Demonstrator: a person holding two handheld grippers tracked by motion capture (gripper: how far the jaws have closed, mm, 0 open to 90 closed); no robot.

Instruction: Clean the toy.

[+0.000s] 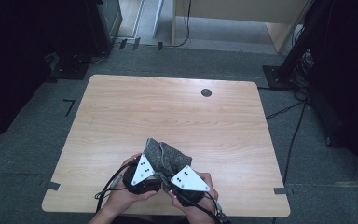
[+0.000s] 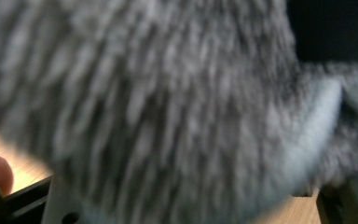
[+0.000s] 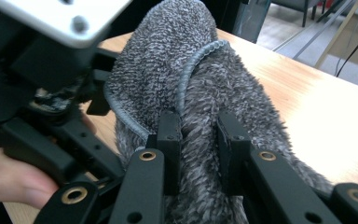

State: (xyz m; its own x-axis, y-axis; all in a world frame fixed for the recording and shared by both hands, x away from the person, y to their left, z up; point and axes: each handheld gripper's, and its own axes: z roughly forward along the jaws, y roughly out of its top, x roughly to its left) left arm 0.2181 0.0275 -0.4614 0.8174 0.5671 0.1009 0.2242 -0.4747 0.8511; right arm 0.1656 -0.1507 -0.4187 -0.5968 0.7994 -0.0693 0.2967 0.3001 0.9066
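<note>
High view: grommet beyond towel.

The high view looks steeply down on the table; both gripper views sit close against the grey cloth.

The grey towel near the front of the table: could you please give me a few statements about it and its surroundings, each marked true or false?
1. The right claw is shut on the grey towel. True.
2. The towel lies flat and spread across the table. False: it is bunched up between the two claws.
3. A small dark round spot sits near the table's far edge. True.
4. The towel is bright red. False: it is grey.
5. The left claw rests far from the towel. False: it is right against it.
</note>
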